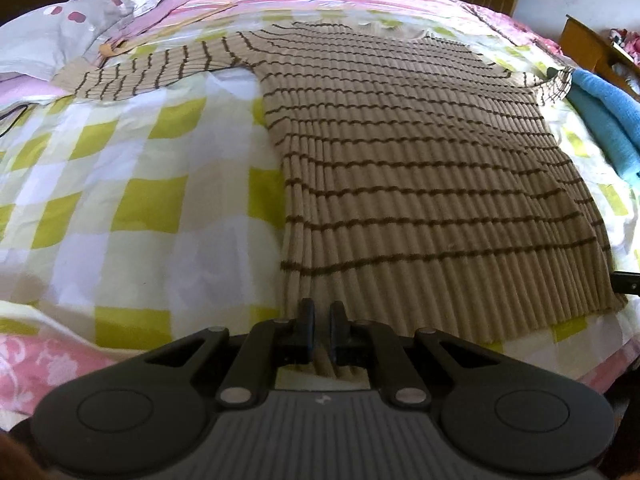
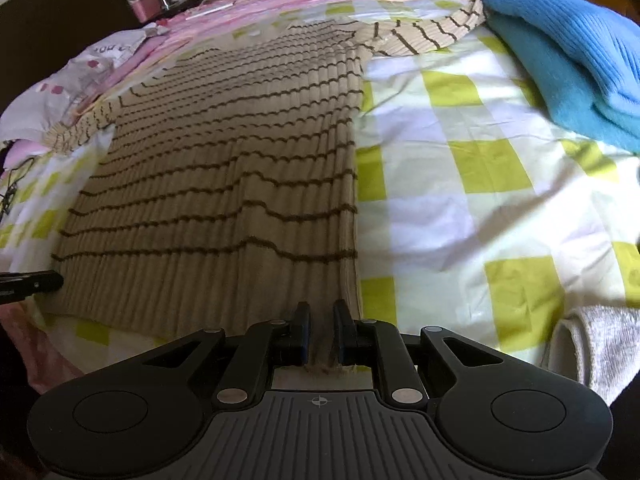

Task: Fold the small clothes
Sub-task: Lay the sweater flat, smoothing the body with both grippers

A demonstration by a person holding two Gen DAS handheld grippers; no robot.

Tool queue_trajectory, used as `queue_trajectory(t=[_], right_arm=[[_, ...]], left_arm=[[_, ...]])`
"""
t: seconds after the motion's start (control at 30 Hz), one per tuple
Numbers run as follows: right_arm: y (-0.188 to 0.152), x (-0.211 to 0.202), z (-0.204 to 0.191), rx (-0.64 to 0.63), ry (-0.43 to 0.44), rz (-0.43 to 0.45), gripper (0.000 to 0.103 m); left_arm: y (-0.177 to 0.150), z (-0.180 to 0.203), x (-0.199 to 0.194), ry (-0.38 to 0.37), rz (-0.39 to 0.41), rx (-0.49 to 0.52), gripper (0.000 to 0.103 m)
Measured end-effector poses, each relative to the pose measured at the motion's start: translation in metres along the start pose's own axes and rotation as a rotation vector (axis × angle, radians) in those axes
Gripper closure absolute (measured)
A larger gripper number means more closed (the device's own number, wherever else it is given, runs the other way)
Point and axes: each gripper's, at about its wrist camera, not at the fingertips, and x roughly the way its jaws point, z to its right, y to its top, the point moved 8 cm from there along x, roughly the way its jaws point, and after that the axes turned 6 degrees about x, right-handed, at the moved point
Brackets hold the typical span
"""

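A beige ribbed sweater with thin brown stripes [image 1: 420, 152] lies flat on the checked bedspread, sleeves spread out; it also shows in the right wrist view [image 2: 240, 168]. My left gripper [image 1: 321, 312] is shut on the sweater's bottom hem near its left corner. My right gripper [image 2: 321, 312] is shut on the hem at the right corner, fabric pinched between the fingers. The left sleeve [image 1: 152, 68] stretches out to the far left, the right sleeve [image 2: 424, 36] to the far right.
A yellow-and-white checked bedspread [image 1: 132, 184] covers the bed. A folded blue garment [image 2: 568, 60] lies at the right. A grey-white cloth [image 2: 600, 352] lies at the near right. A pillow [image 1: 68, 28] sits at the far left.
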Motion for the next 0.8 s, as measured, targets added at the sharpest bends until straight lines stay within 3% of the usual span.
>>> queue_trajectory(t=[0.4, 0.57, 0.8], right_arm=[[0.01, -0.018, -0.006, -0.006, 0.018, 0.079, 0.088], [0.01, -0.013, -0.01, 0.006, 0.027, 0.073, 0.088], [0.001, -0.004, -0.003, 0.012, 0.012, 0.034, 0.088]], left_arm=[[0.035, 0.023, -0.025, -0.061, 0.137, 0.016, 0.085], [0.034, 0.046, -0.003, -0.111, 0.109, 0.035, 0.084], [0.015, 0.052, 0.016, -0.102, 0.037, 0.04, 0.083]])
